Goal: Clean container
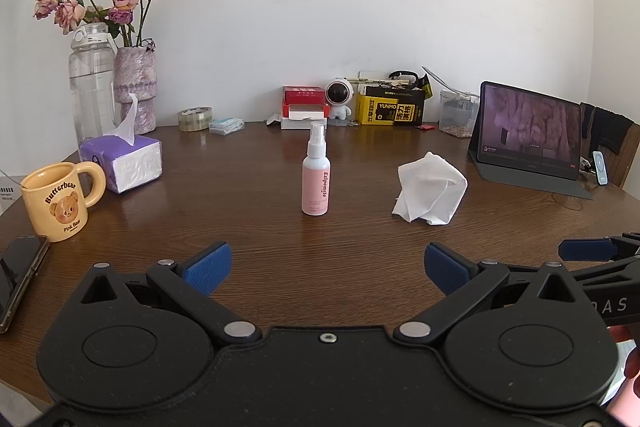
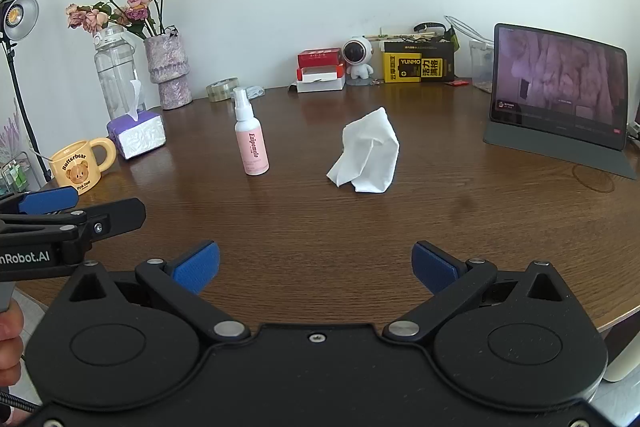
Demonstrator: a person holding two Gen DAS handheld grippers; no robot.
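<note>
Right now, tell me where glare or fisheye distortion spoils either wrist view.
Left wrist view: soft window glare streaks the wooden table behind the pink spray bottle; the table edge bows and the corners vignette. Right wrist view: the same sheen near the crumpled tissue; a lit studio lamp glows at left; the tablet leans from distortion.

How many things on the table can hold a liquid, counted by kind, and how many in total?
Spray bottle: 1
Water bottle: 1
Mug: 1
Vase: 1
Total: 4
Both the left gripper and the right gripper are open and hold nothing.
</note>
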